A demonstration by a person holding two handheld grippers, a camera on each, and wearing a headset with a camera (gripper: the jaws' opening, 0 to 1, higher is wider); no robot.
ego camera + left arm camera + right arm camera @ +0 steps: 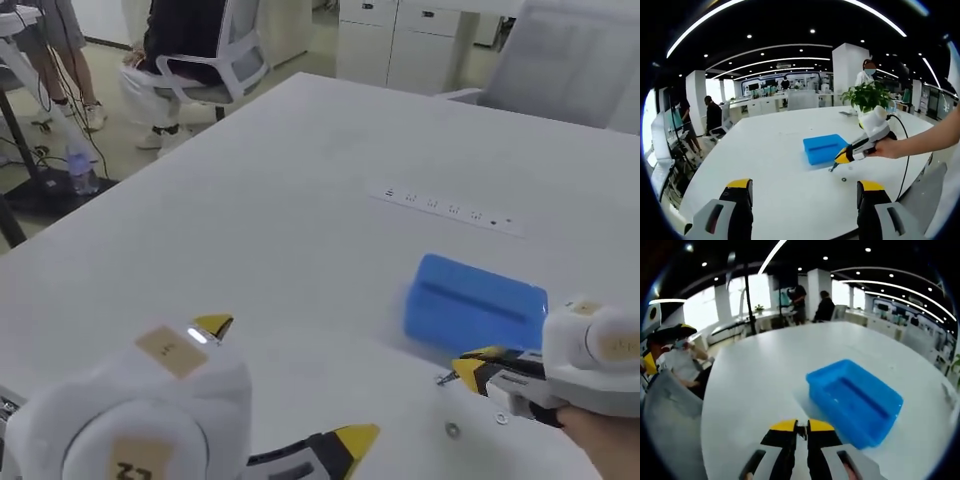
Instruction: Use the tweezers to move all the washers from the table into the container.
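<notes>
Head view: L gripper (285, 380) sits low in front, jaws wide apart, nothing btwn them. R gripper (472, 366) is clamped on the tweezers (444, 378), tips just beside the blue container (475, 305). 2 washers (452, 430) lie on the table (300, 200) nearby.
Left gripper view: 1 washer lies just under the tweezers' tip, container behind it.
Right gripper view: jaws pinch the tweezers; container is ahead, to the right.

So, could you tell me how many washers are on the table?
2 show: one washer on the table near the right gripper, the other beside its body. More may be hidden.
</notes>
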